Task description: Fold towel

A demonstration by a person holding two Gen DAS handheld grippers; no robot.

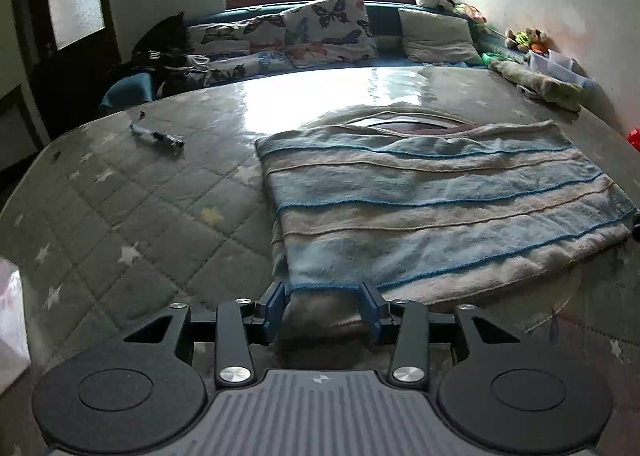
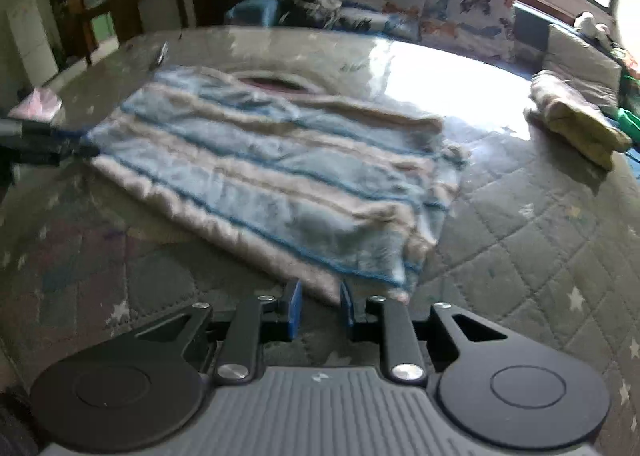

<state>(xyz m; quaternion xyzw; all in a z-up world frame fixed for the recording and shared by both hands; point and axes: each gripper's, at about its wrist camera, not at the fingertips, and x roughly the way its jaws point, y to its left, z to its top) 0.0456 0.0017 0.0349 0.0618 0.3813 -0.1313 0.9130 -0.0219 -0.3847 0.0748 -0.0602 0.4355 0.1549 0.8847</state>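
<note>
The left gripper [image 1: 326, 306] has its fingers spread wide at the near corner of the striped towel [image 1: 432, 204], which lies folded on the quilted mattress [image 1: 120, 224]. The right gripper [image 2: 319, 306] stands narrower, fingers apart astride the towel's other near corner.

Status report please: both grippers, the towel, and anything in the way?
Left gripper and right gripper: jaws open at near towel corners. Striped towel folded once, flat on mattress. Small dark tool lies clear, far left.

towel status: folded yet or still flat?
Folded at least once: the towel lies doubled on the mattress, layered edges visible. Both claws open at its near corners.
</note>
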